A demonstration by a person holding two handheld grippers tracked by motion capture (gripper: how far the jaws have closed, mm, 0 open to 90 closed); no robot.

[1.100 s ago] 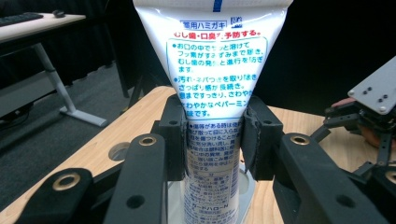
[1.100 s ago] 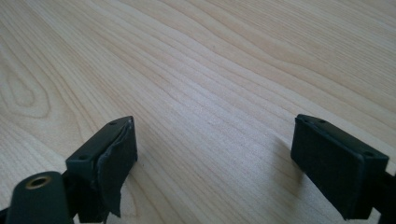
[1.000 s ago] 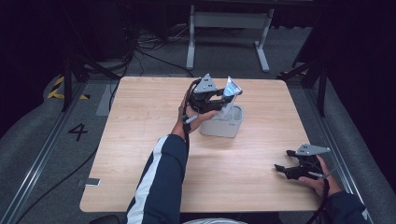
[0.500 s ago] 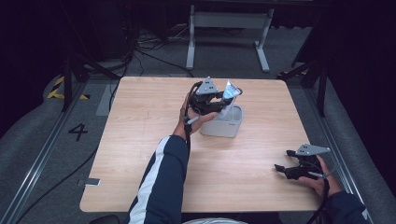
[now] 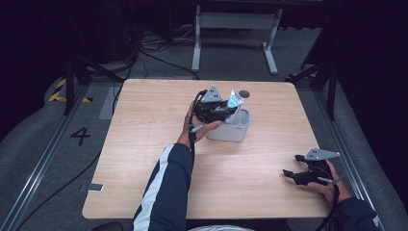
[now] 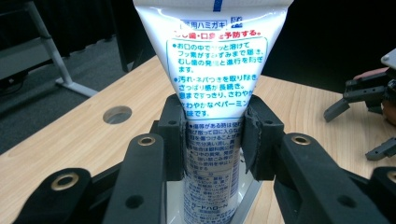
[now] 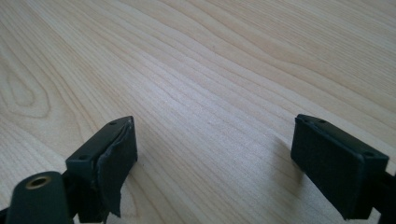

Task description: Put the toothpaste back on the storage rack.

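The person's right hand (image 5: pixel 332 185) rests near the front right corner of the wooden table (image 5: pixel 144 144). It holds the right gripper (image 5: pixel 294 166), whose two black jaws stand wide apart with nothing between them. In the right gripper view those jaws sit just above bare, pale wood with wavy grain lines.

Farther in, the left arm in a dark blue sleeve (image 5: pixel 163 192) with a white stripe reaches to the middle of the table. The left hand (image 5: pixel 197 127) holds the left gripper (image 5: pixel 230 109). Its jaws are clamped tight on a white toothpaste tube (image 6: pixel 215 70). The tube stands upright, with its wide flat end up and its lower end down inside a small white cup (image 5: pixel 233 130). The cup stands on the table a little past the middle. The tube has blue and red Japanese writing on it.

Just behind the cup there is a small round hole (image 5: pixel 244 94) in the table top.

Past the table, the floor is grey carpet. A white metal stand (image 5: pixel 235 29) is on it, and black cables (image 5: pixel 144 53) lie to the left. A strip of yellow and black tape (image 5: pixel 60 89) and a number four (image 5: pixel 79 135) mark the floor on the left. The room behind is dark.

Compared with a second ago, the left gripper and the tube have come down a little, so the tube sits lower in the cup. The right gripper has stayed in the same place.
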